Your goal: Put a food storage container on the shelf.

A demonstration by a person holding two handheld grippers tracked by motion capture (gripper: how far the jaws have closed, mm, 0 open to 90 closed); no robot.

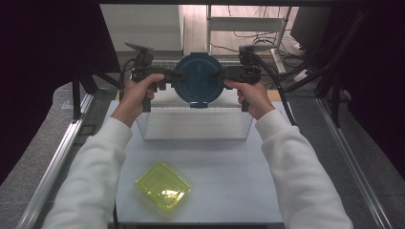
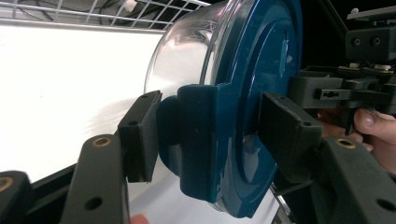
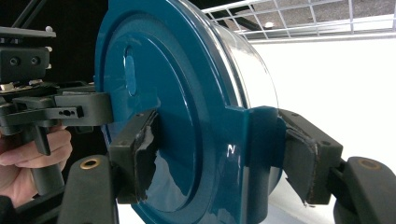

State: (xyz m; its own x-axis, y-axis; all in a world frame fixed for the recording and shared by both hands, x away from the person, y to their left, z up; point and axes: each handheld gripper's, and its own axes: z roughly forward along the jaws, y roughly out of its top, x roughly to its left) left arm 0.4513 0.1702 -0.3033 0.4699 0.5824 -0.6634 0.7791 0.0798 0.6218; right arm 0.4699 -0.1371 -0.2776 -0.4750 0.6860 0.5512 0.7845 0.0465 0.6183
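Left claw: clamped on the left latch tab of the round container.
Container: clear glass bowl, blue lid; held in the air above the wire basket, tipped on edge, lid facing the person, axis running away from them.
Right claw: closed on the right latch tab.
Tabletop: yellow-green square lid near the front.

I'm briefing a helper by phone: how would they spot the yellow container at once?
Start at the white table and its wire basket. Come toward the person's side: the yellow-green container lies flat there, alone. It is rectangular and translucent, unlike the round blue-lidded container held up by both grippers.
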